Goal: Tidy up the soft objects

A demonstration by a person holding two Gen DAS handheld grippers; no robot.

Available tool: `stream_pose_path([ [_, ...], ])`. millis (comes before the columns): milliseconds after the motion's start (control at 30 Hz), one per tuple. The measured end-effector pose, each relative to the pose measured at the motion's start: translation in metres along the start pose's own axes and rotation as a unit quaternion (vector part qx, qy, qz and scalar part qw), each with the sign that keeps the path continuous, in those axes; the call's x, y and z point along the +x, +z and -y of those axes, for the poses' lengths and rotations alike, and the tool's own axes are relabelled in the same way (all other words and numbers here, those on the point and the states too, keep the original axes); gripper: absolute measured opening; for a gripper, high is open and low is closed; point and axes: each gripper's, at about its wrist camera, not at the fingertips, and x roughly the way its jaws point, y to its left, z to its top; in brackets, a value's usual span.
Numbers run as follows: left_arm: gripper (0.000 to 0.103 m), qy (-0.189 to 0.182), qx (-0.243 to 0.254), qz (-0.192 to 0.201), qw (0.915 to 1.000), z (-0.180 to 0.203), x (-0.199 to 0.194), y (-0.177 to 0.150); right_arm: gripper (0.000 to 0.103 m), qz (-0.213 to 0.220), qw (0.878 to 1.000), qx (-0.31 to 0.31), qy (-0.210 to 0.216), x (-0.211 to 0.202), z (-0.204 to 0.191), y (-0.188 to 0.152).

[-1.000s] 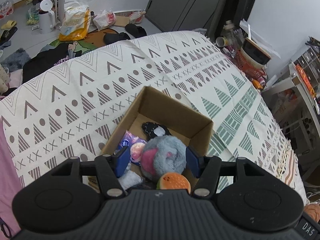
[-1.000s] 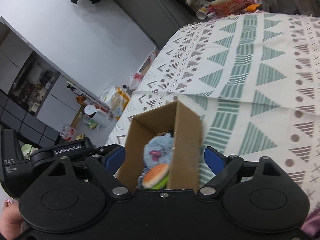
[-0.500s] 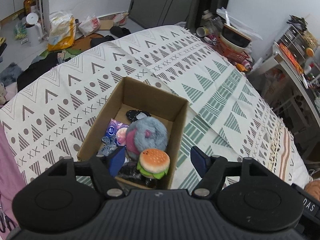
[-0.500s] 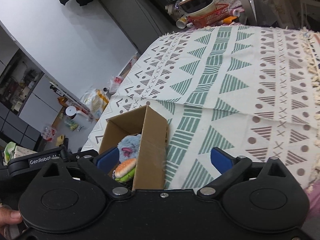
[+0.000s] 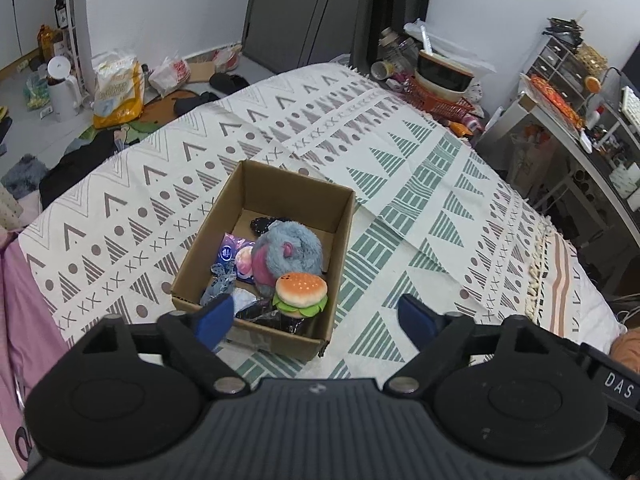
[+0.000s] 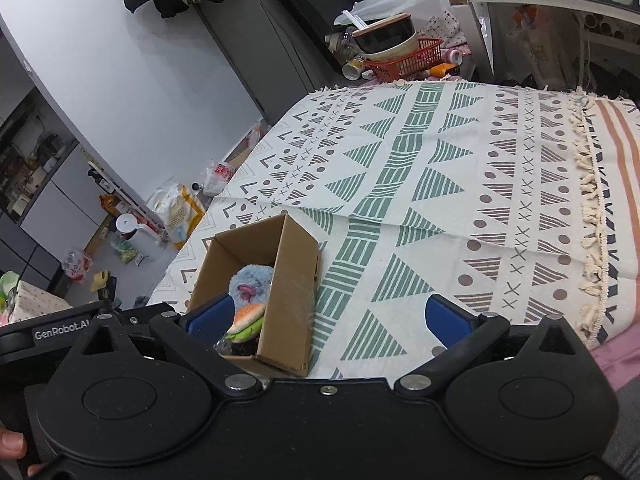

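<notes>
Left gripper (image 5: pixel 316 316): jaws spread wide, nothing between them; blue pads, black arms. It hangs above the near end of the cardboard box, the left pad over the box's near corner, the right pad over bare blanket.

Right gripper (image 6: pixel 328 316): jaws likewise spread wide and empty. Its left pad overlaps the near end of the box in view; its right pad sits over the blanket, well apart from the box. The left gripper's body, lettered "GenRobot.AI", shows at the left edge of the right wrist view, with fingertips of a hand (image 6: pixel 12 446) at the lower left corner.

Cardboard box (image 5: pixel 340 240): open-topped, brown, resting on the blanket. Contents, near to far:
- Burger plush (image 5: pixel 300 289): orange bun, green frill, at the near right corner, leaning on the grey toy.
- Grey-blue furry plush (image 5: pixel 290 250): pink patches, mid-box, the largest item.
- Purple printed item (image 5: pixel 236 254): left of the furry plush, against the left wall.
- Blue-grey patterned piece (image 5: pixel 222 280): near left; kind unclear.
- Black speckled item (image 5: pixel 264 224): behind the furry plush, partly hidden.
- Dark glossy material at the near wall; kind unclear.

Blanket (image 5: pixel 420 184): cream with grey and green triangles, crosses and dots, tasselled edge at right, covering a bed.

Beyond the bed: red basket (image 5: pixel 440 100) holding a dark bowl; yellow bag (image 5: pixel 118 94) and white kettle (image 5: pixel 62 88) on the floor.
</notes>
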Motion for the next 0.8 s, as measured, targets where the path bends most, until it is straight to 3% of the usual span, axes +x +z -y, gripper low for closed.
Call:
stream_pose_path([
  [267,0.102,-0.010,0.029,0.019,0.9993,0.004,-0.025,-0.010,0.103,0.020,1.000,-0.015,-0.005,-0.025,-0.005,-0.007],
  [800,0.102,-0.018,0.061,0.045,0.9970,0.002,-0.063,-0.031,0.103,0.039,0.997,-0.053,-0.028,-0.070,-0.016,-0.020],
])
